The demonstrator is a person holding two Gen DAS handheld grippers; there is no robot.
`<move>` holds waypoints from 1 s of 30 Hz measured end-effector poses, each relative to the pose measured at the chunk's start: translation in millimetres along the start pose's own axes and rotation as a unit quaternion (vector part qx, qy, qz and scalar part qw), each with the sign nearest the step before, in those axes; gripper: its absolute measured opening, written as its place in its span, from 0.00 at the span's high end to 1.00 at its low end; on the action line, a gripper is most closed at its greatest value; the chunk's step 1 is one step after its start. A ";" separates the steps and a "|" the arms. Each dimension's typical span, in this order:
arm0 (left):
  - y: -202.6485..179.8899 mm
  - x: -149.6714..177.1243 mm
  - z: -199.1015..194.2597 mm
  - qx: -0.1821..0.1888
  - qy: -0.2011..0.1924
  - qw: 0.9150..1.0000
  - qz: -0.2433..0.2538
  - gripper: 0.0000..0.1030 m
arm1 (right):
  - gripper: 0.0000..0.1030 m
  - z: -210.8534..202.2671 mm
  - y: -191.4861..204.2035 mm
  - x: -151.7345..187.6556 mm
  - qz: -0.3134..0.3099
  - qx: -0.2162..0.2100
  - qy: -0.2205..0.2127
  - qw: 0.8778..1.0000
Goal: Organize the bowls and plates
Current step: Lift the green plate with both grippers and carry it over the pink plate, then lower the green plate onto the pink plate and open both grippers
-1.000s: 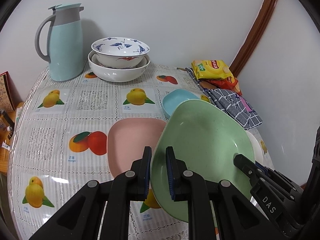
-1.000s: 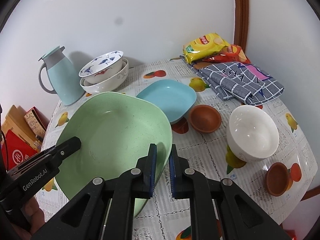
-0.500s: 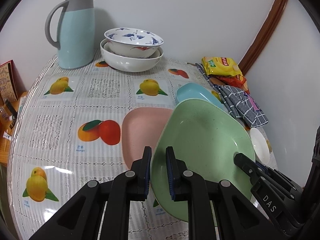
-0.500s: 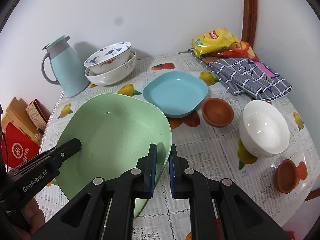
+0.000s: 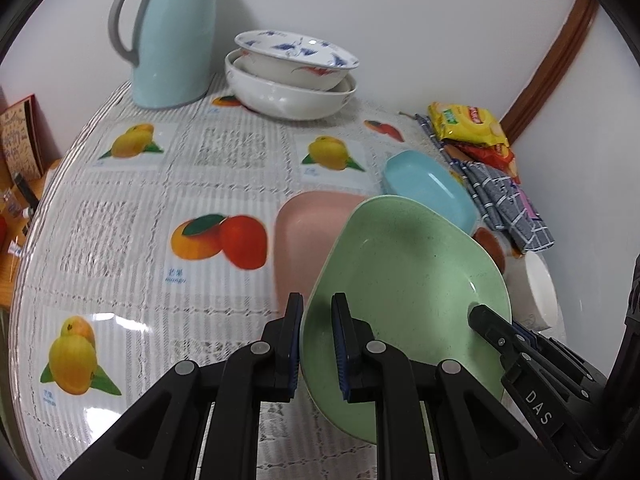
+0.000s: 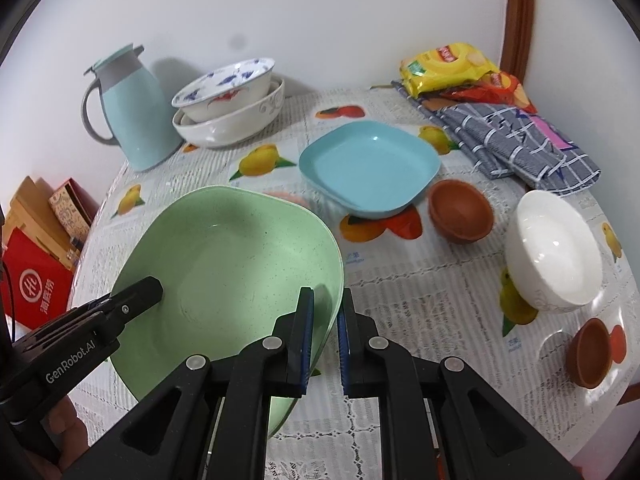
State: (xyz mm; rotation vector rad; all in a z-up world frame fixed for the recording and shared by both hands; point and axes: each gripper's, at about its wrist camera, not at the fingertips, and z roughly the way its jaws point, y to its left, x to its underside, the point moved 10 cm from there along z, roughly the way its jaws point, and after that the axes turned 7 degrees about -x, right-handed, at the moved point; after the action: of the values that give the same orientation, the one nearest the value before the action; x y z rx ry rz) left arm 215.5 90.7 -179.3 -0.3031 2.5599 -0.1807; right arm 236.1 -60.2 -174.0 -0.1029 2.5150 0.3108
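Tools inspected, both clamped on one item: the left tool [image 5: 316, 344] pinches the near-left rim of the green plate [image 5: 404, 280], one jaw inside the plate and one outside, and the right tool [image 6: 325, 336] grips the opposite rim in the same fashion. In the right wrist view the left tool's body enters from the lower left and reads "GenRobot.AI"; in the left wrist view the right tool's body enters from the lower right and reads "DAS". The green plate hangs tilted between the two tools, above the desk [image 5: 120, 216], partly over a pink plate [image 5: 304, 236] lying flat just ahead of the left tool. Beyond the green plate sits a blue plate [image 6: 368, 164]. Ahead and to the right of the right tool are a brown bowl [image 6: 460, 210], a white bowl [image 6: 554, 250] and, nearest on that side, a second small brown bowl [image 6: 592, 352]. Far ahead, by the wall, stand a pale blue jug [image 6: 132, 116] and a blue-patterned bowl [image 6: 228, 88] nested in a larger white bowl [image 6: 232, 124]. At the far right lie a checked cloth [image 6: 516, 140] and a yellow snack packet [image 6: 448, 64]; its logo is too small to read. The cloth covering the desk carries fruit pictures, one captioned "mango" below small characters. Off the desk edge, left of the tools, a red box [image 6: 36, 296] bears white characters not legible here.
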 end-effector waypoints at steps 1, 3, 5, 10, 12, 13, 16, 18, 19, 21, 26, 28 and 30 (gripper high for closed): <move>3.2 2.1 2.6 -0.003 0.003 1.000 -0.001 0.86 | 0.89 4.2 1.2 2.5 0.001 -0.003 0.004 1.000; 8.2 5.9 6.7 -0.006 0.010 1.000 -0.005 0.86 | 0.89 9.5 2.9 4.9 0.003 -0.009 0.009 1.000; 12.5 9.0 10.4 -0.009 0.014 1.000 -0.008 0.86 | 0.89 14.9 5.8 8.3 0.001 -0.013 0.016 1.000; 19.5 13.3 18.8 -0.018 0.023 0.999 -0.013 0.86 | 0.89 26.5 11.0 14.4 -0.007 -0.012 0.028 1.000; 20.5 12.9 20.6 -0.019 0.024 0.999 -0.015 0.86 | 0.89 30.9 11.1 15.3 -0.006 -0.014 0.032 0.999; 20.2 12.1 20.9 -0.019 0.023 0.999 -0.015 0.86 | 0.89 33.0 11.0 14.6 -0.006 -0.014 0.033 0.999; 18.9 6.6 23.2 -0.021 0.021 0.999 -0.016 0.86 | 0.89 36.4 11.4 9.0 -0.009 -0.013 0.031 0.999; 17.7 1.7 26.4 -0.023 0.019 0.999 -0.014 0.86 | 0.89 38.1 10.9 4.3 -0.013 -0.011 0.029 0.999; 17.0 -0.1 28.1 -0.023 0.020 0.999 -0.015 0.86 | 0.89 39.6 10.4 0.8 -0.014 -0.011 0.027 0.999; 15.7 -3.9 32.4 -0.022 0.021 0.999 -0.017 0.86 | 0.89 42.8 9.1 -3.6 -0.015 -0.012 0.027 0.999; 14.1 -13.9 40.9 -0.027 0.013 0.999 -0.024 0.86 | 0.89 55.9 5.9 -16.3 -0.022 -0.013 0.029 0.999; 13.5 -16.9 45.8 -0.032 0.012 0.999 -0.024 0.86 | 0.89 62.8 5.0 -22.1 -0.027 -0.014 0.031 0.999; 14.1 -18.8 49.2 -0.032 0.011 0.999 -0.028 0.86 | 0.89 67.0 3.6 -26.4 -0.026 -0.014 0.030 0.999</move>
State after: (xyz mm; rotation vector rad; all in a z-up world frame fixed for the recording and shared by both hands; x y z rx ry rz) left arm 255.1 105.8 -213.8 -0.3998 2.5832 -0.1246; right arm 294.4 -40.3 -211.4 -0.1924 2.5635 0.3269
